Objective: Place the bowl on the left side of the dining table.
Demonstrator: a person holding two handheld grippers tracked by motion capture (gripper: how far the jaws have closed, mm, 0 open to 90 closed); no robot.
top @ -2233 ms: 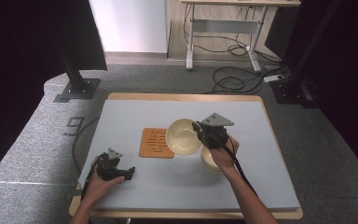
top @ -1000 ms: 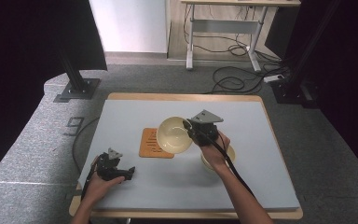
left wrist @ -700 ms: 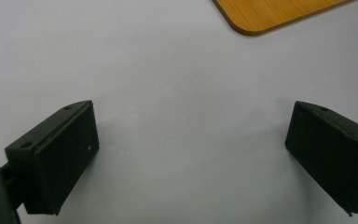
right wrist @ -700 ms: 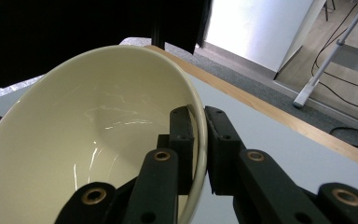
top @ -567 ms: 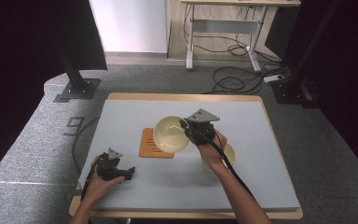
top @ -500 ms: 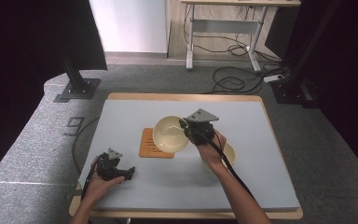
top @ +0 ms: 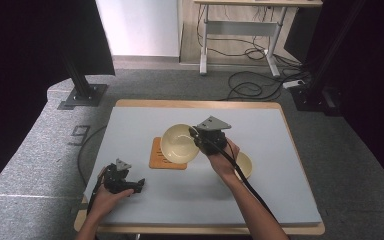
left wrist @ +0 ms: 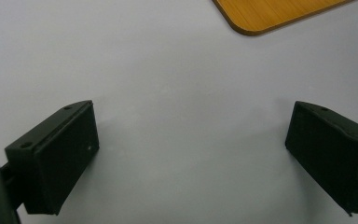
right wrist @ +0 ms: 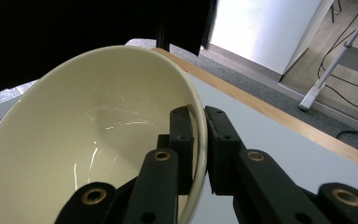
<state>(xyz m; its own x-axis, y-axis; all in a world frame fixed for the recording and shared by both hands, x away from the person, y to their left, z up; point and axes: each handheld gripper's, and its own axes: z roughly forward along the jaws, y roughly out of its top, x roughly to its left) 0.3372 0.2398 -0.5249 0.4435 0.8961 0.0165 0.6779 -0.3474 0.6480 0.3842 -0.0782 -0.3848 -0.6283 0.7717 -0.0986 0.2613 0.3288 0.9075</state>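
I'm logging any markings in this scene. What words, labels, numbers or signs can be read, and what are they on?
"9": a dark figure on the grey floor covering left of the table; it could also be a "6" seen from the other side.
No print shows on the bowl, the wooden mat or the grippers.

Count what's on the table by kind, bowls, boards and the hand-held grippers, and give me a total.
Cream bowls: 2, one held, one on the table
Wooden board: 1
Hand-held grippers: 2, left hand-held gripper, right hand-held gripper
Total: 5
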